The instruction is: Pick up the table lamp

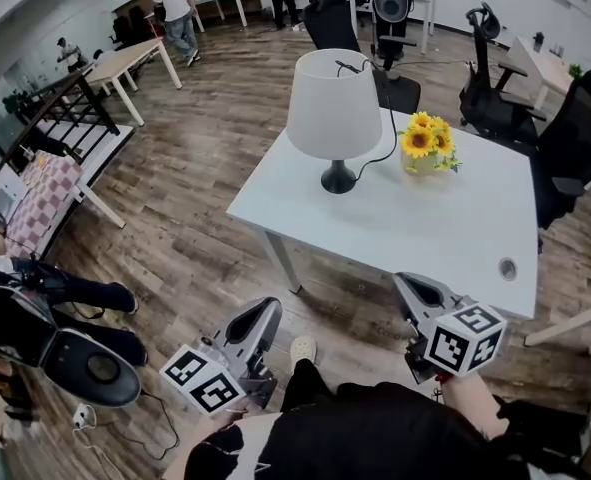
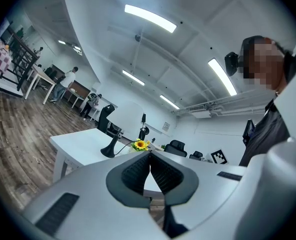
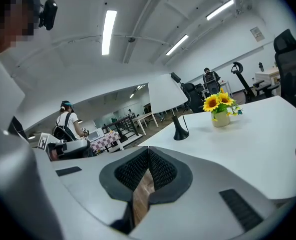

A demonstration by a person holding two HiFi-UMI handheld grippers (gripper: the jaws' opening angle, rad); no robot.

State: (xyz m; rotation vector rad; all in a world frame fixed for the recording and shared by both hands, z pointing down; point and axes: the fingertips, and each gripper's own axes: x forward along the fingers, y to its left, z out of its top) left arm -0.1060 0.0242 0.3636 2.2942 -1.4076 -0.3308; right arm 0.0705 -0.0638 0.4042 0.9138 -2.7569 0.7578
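On the table stand one lamp, one sunflower pot; left gripper and right gripper have fingers closed.

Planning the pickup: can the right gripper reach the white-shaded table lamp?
Probably, after moving in: only bare white table lies between the right gripper and the white-shaded, black-based table lamp, though that gripper's fingers are shut.
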